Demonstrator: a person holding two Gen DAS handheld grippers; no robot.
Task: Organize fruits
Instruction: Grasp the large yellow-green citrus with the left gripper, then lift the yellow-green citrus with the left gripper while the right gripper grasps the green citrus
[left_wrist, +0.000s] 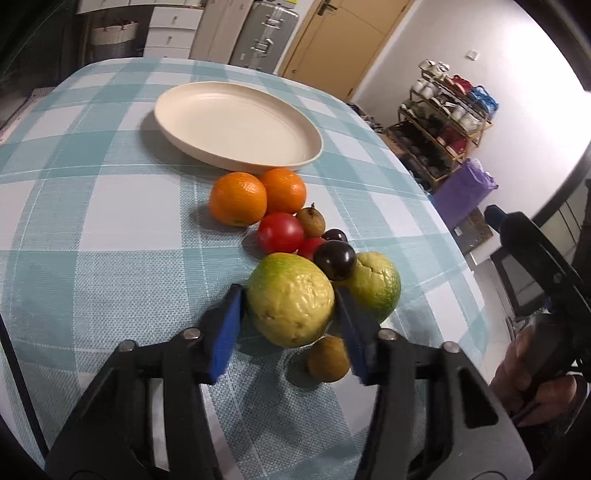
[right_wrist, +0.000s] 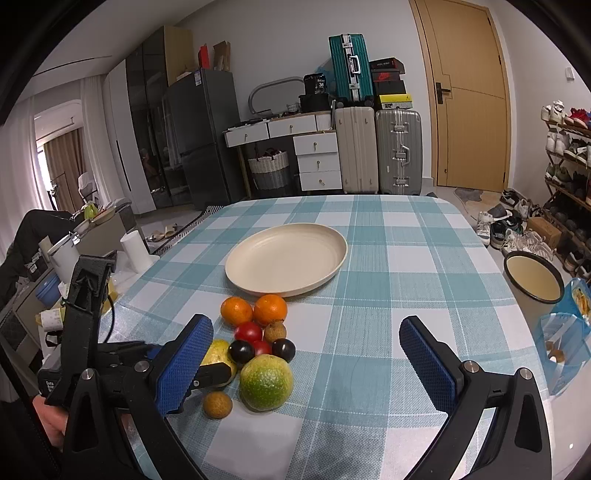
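A yellow-green guava (left_wrist: 290, 301) sits at the near end of a cluster of fruit on the checked counter (left_wrist: 110, 229), and the left hand-held gripper (left_wrist: 290, 314) is clamped on it: the blue pads (left_wrist: 225, 332) press against its two sides, one pad on the left flank and the other wedged between it and a second, greener guava (left_wrist: 380, 284) just beside it. The left hand-held gripper tilts steeply down toward the counter, its black arms spreading back to the bottom corners of the left wrist view. In the right wrist view it reaches in from the left edge, a hand (right_wrist: 48, 424) gripping its handle low at the frame's side.

Touching the held guava's far side is a dark plum (left_wrist: 334, 258); behind that lie a second plum (left_wrist: 334, 234), two red tomatoes (left_wrist: 280, 232), a small brown fruit (left_wrist: 311, 220) and two oranges (left_wrist: 238, 199) side by side. Another small brown fruit (left_wrist: 328, 359) rests on the cloth just below the held guava, between the pads' rear ends.

Beyond the oranges stands a cream plate (left_wrist: 236, 123), holding nothing.

The right hand-held gripper (right_wrist: 306, 354) hangs above the counter's near edge, angled gently downward, its jaws spread wide with nothing between them; the fingers (left_wrist: 532, 373) holding it show at the right of the left wrist view
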